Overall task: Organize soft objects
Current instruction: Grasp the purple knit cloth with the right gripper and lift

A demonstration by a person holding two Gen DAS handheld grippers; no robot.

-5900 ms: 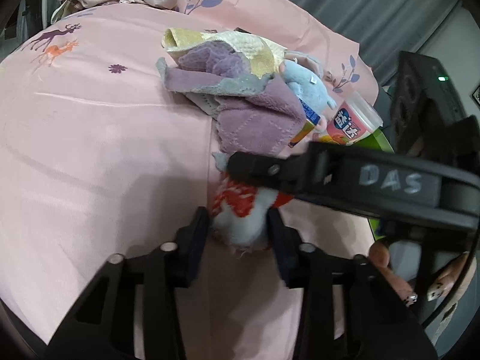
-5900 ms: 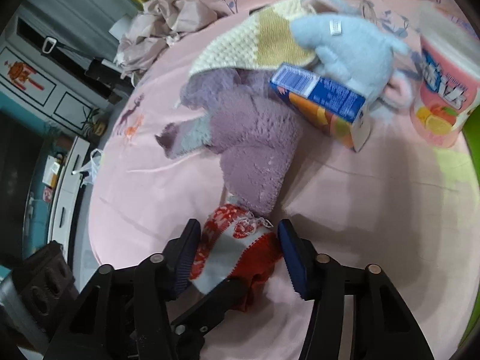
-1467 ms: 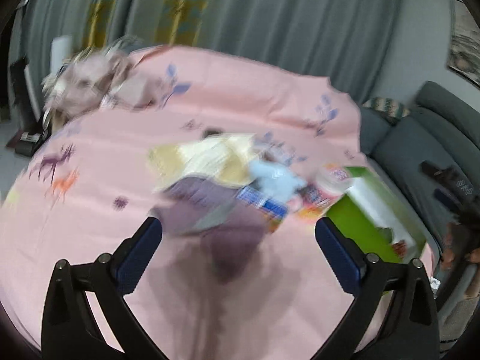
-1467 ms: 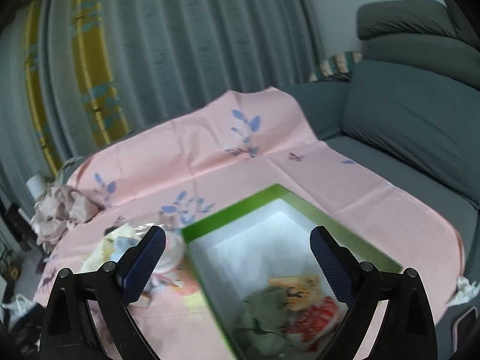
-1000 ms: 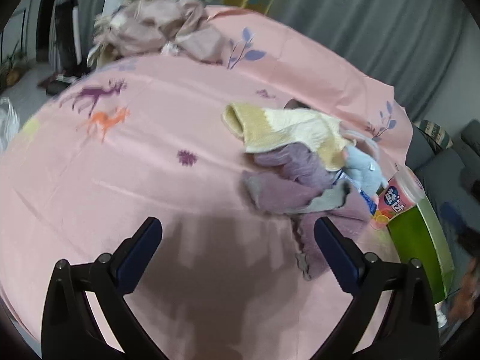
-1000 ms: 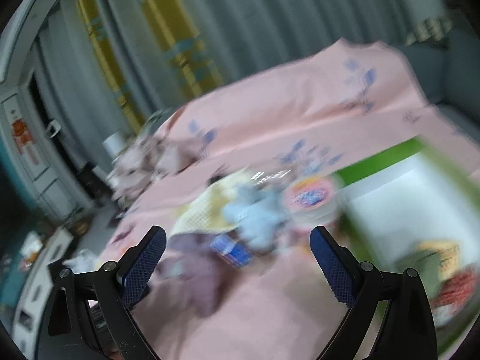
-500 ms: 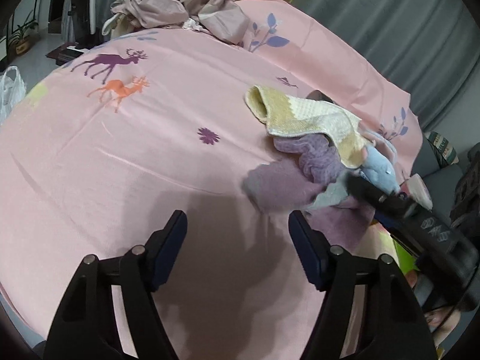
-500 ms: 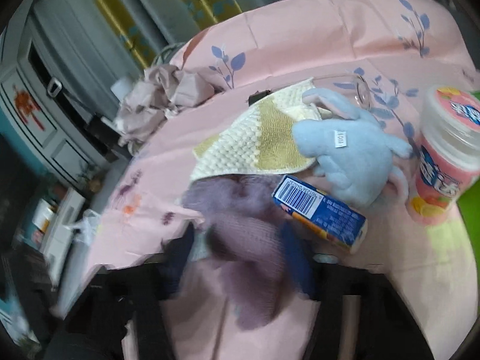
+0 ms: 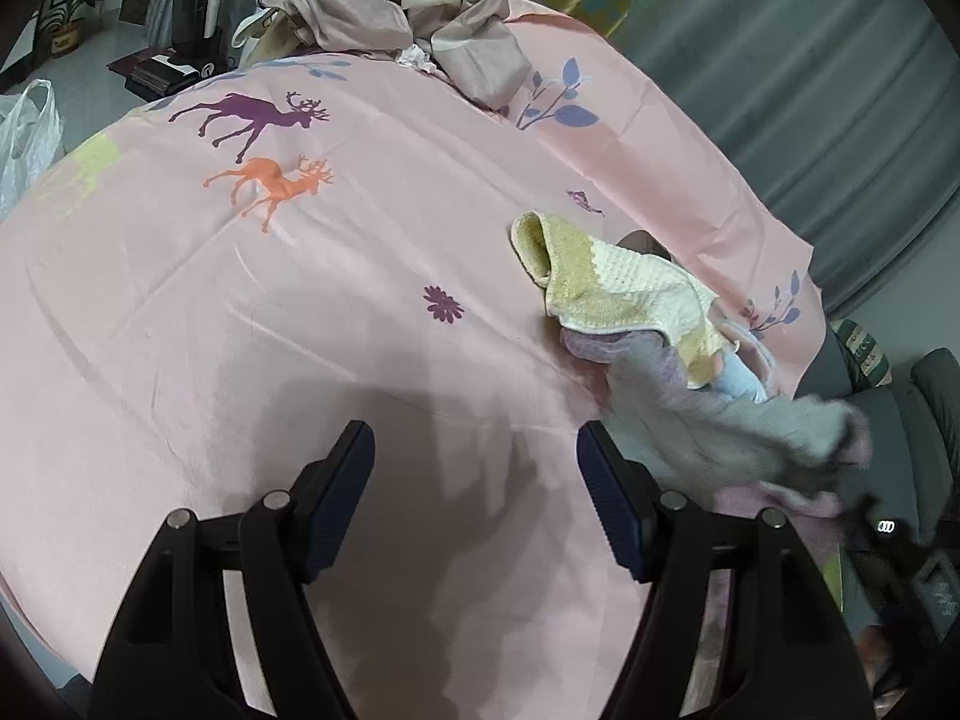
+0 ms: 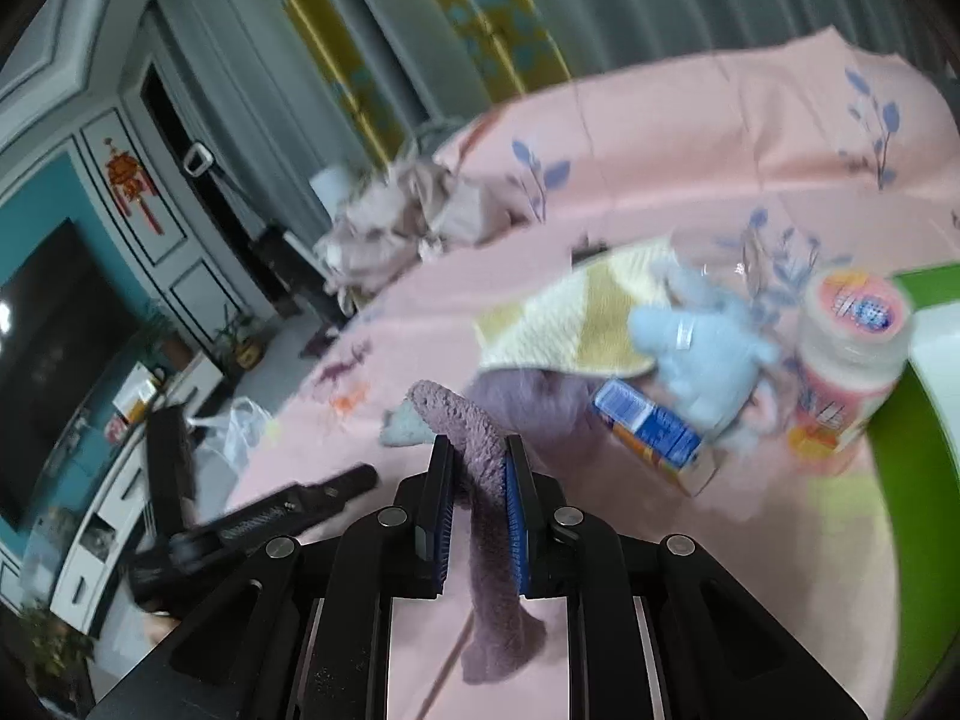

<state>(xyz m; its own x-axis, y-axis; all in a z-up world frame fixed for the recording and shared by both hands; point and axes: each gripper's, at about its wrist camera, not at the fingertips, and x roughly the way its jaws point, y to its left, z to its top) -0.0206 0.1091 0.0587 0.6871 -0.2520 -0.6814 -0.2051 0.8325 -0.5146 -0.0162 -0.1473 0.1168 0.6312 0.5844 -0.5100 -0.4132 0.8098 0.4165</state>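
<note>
A pink sheet [image 9: 252, 312] printed with a purple deer, an orange deer, a small purple flower and blue leaf sprigs covers the whole work surface, and everything else is placed from the yellow-and-cream knitted cloth [image 9: 624, 291] lying on it. Beyond that cloth, at the sheet's far edge, sits a heap of crumpled beige fabric [image 9: 396, 12], with grey curtains [image 9: 810, 108] carrying a yellow patterned strip behind it; off the sheet's near-left side the right wrist view shows a teal wall, a dark television screen [image 10: 42, 354] and a red hanging ornament. Just right of the knitted cloth lies a light blue plush toy [image 10: 702, 354], a blue and orange carton [image 10: 654, 426] touching its lower side; the carton's print is too blurred to read. Further right stands a pink-lidded plastic jar [image 10: 846, 360] with a blue logo I cannot read, and beside it the green rim of a box [image 10: 906, 468], its contents out of view. The purple knitted cloth [image 10: 486, 480], partly tucked under the yellow one, is clamped between the closing jaws of the right gripper [image 10: 477, 480], one end drooping below the pads. The left gripper [image 9: 477, 480] hangs over bare sheet, jaws apart around nothing.
</note>
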